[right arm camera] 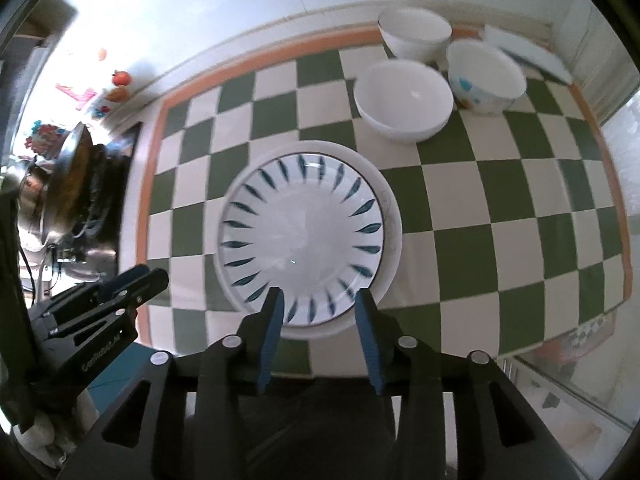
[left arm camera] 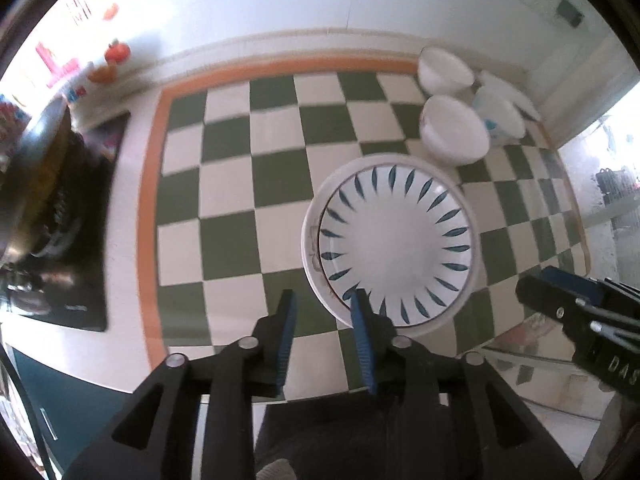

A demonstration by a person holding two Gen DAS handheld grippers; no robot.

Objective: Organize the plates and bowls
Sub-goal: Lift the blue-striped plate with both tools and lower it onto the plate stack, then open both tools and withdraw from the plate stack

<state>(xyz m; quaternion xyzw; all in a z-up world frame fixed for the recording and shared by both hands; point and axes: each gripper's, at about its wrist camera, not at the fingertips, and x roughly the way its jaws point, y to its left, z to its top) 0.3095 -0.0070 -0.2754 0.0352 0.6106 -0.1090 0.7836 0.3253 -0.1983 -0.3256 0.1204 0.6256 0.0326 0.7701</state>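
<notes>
A white plate with blue leaf marks (left arm camera: 394, 250) (right arm camera: 302, 240) lies stacked on a larger white plate (left arm camera: 310, 224) (right arm camera: 390, 208) on the checkered cloth. Three white bowls stand at the far right: a plain one (left arm camera: 454, 130) (right arm camera: 404, 100), a second plain one behind it (left arm camera: 444, 70) (right arm camera: 414, 34), and one with blue marks (left arm camera: 500, 114) (right arm camera: 484, 76). A flat white plate (left arm camera: 510, 94) (right arm camera: 528, 54) lies behind them. My left gripper (left arm camera: 325, 300) is open, empty, above the stack's near-left edge. My right gripper (right arm camera: 319, 300) is open, empty, over the stack's near edge.
The green-and-white checkered cloth (left arm camera: 240, 168) (right arm camera: 500, 200) with an orange border covers the counter. A black stove with a metal pan (left arm camera: 44, 184) (right arm camera: 68, 184) stands at the left. Small orange figures (left arm camera: 116, 54) sit by the back wall. The counter's front edge is near the grippers.
</notes>
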